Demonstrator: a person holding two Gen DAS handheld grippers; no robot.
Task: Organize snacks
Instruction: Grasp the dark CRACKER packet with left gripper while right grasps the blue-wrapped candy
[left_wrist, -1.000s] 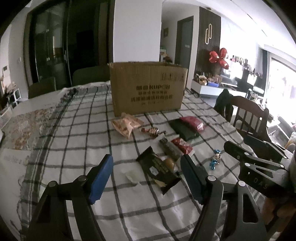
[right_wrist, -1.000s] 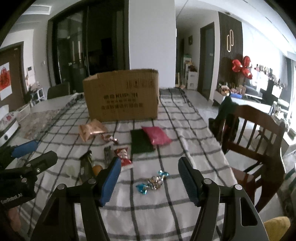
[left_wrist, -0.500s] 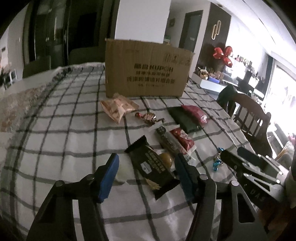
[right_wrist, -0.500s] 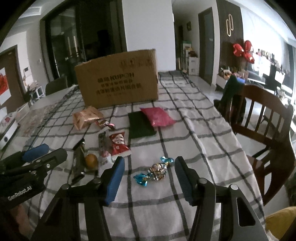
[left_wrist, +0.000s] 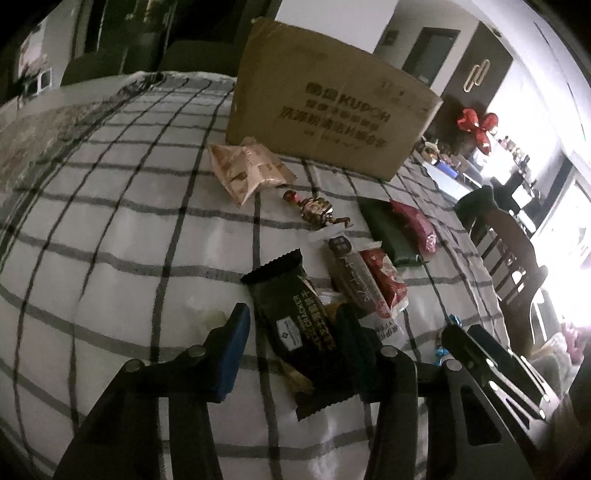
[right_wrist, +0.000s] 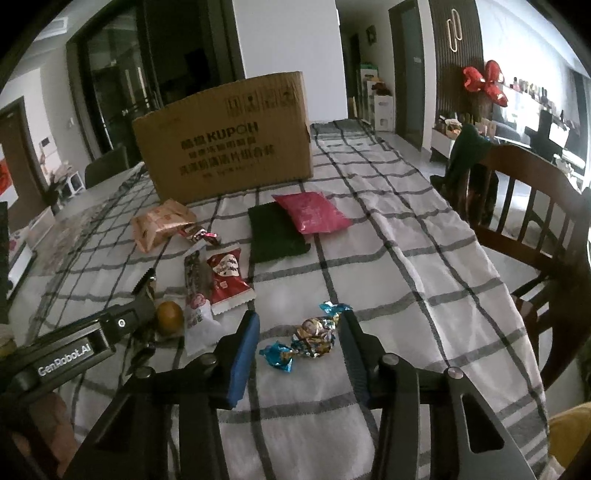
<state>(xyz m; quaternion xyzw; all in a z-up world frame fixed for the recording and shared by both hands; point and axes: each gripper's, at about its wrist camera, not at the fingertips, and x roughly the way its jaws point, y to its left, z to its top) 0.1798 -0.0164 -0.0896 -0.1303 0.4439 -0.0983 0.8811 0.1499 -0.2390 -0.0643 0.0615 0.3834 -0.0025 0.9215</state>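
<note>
- Fingers of left gripper (left_wrist: 291, 332) closing astride black cracker packet (left_wrist: 295, 314), apparently not yet pressing; packet's long axis points away toward cardboard box (left_wrist: 325, 107).
- Right gripper (right_wrist: 299, 347) closing around blue-ended foil candy (right_wrist: 306, 339), lying crosswise.

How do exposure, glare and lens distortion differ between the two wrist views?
Left wrist view: dim and underexposed, window at right blown out, tablecloth grid bulging from fisheye, box print soft. Right wrist view: brighter and evener, box print readable, candies sharp, edges bent and vignetted.

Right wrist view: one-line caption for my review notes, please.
Right gripper closing around a blue-ended foil candy on the checked tablecloth, pads not yet touching.
</note>
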